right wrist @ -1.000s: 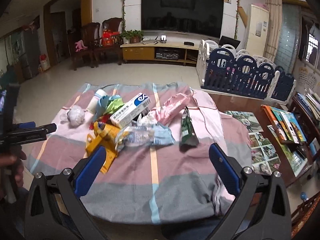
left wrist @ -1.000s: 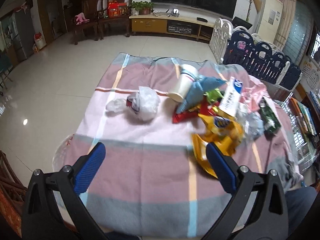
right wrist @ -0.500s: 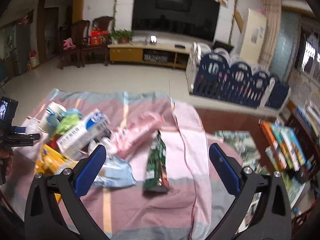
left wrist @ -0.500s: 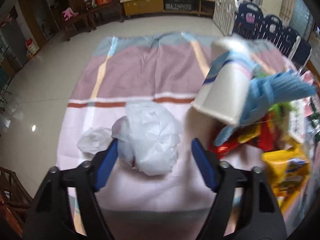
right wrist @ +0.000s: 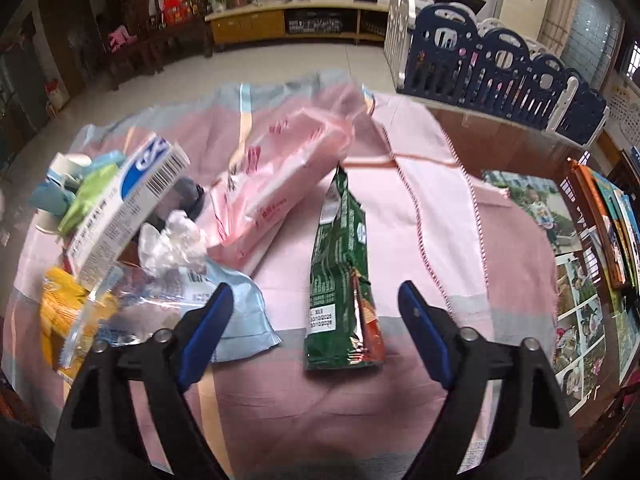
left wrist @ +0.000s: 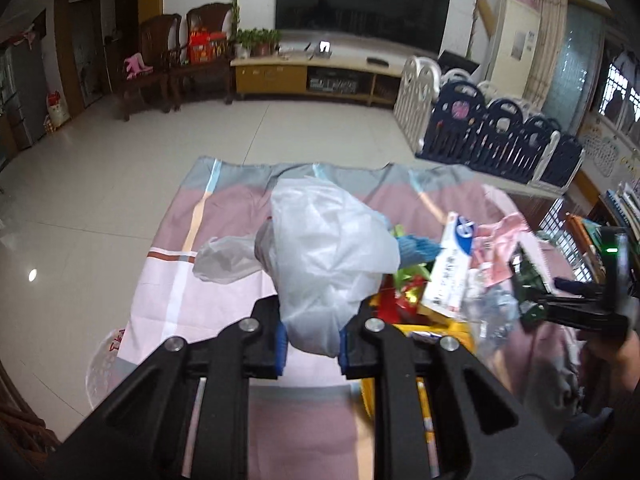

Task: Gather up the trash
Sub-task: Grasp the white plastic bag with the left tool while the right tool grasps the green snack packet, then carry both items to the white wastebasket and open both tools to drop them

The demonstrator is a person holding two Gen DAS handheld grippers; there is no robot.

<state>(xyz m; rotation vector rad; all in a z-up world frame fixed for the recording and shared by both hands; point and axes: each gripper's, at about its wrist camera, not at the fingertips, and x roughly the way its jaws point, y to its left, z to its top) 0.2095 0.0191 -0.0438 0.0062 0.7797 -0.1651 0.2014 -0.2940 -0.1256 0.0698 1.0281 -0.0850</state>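
While its jaws are closing, the left tool is seen clamped on a crumpled white plastic bag, the blue pads pressed into the bag's lower part. The bag is held up in front of the cloth-covered worktop, with a loose lobe hanging to the left. The right tool is noted as not gripping anything, its jaws closing but still wide apart. A green snack packet lies flat on the cloth between them, untouched by either pad. Just left of the packet a pale blue wrapper is recorded, then a pink plastic bag, a white and blue box and a yellow packet, heaped together.
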